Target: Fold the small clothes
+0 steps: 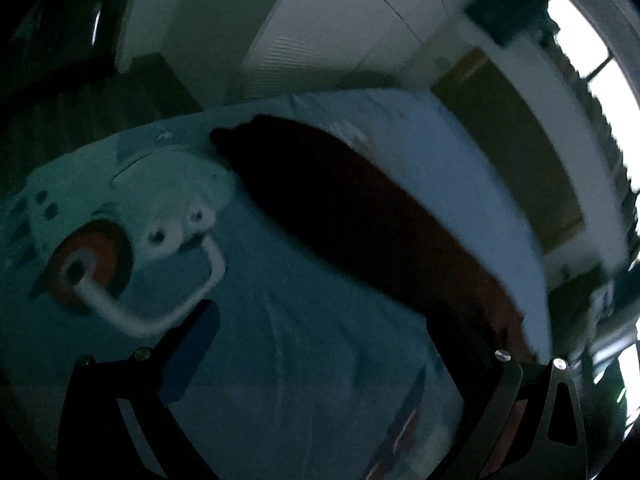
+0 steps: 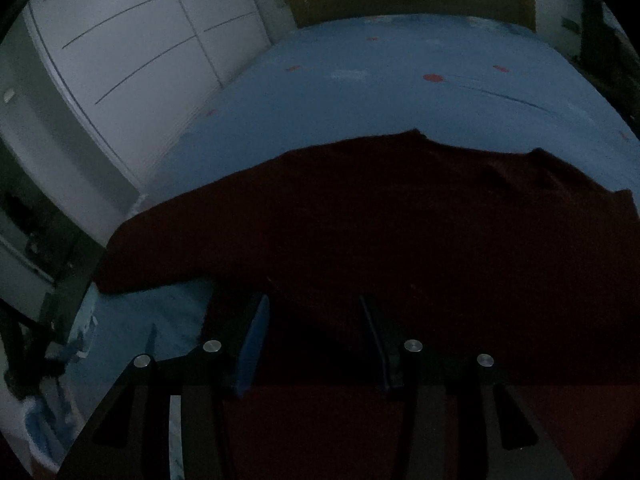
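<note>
Both grippers tilt down over the dark red garment on the blue bedsheet. Right gripper jaws parted, seemingly empty; left gripper jaws wide apart, its right finger touching the garment's edge.

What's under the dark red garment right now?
The dark red garment lies on the blue printed bedsheet, which shows around its edges. Whatever lies beneath its middle is covered and cannot be seen.

Left gripper and right gripper: black fingers, blue pad on one finger each, round silver screws at the pivots
</note>
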`<state>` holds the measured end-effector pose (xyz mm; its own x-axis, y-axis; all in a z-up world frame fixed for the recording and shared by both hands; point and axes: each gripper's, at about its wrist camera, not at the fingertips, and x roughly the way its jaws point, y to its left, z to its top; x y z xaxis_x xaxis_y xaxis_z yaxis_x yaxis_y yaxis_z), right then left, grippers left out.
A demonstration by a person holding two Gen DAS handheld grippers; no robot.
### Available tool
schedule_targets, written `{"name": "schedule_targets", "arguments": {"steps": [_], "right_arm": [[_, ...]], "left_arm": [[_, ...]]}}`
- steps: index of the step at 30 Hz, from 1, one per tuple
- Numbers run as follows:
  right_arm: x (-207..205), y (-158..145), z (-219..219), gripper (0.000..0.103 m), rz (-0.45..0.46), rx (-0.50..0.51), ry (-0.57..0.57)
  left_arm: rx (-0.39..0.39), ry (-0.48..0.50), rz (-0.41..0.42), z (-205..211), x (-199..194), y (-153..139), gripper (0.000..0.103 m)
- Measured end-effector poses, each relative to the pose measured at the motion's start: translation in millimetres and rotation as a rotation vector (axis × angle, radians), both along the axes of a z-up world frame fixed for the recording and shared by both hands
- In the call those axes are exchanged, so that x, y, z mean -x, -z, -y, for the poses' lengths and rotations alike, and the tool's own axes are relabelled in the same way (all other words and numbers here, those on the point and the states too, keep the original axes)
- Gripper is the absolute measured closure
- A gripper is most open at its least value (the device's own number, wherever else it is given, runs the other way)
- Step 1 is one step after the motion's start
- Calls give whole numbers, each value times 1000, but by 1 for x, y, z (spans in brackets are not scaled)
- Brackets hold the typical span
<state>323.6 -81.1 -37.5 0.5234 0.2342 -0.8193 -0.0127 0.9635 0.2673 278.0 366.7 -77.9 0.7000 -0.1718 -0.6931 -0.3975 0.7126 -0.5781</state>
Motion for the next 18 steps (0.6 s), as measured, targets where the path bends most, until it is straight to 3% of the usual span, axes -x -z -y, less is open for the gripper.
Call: {"name": "schedule_targets", "arguments": {"steps": [7, 18], "right_arm": [[13, -6, 18, 55, 3, -18, 24], [31, -18, 45, 55, 19, -41, 75]], "left_arm": [[218, -91, 43, -51, -36, 36, 15], [368, -178, 137, -100, -67, 59, 47]]}}
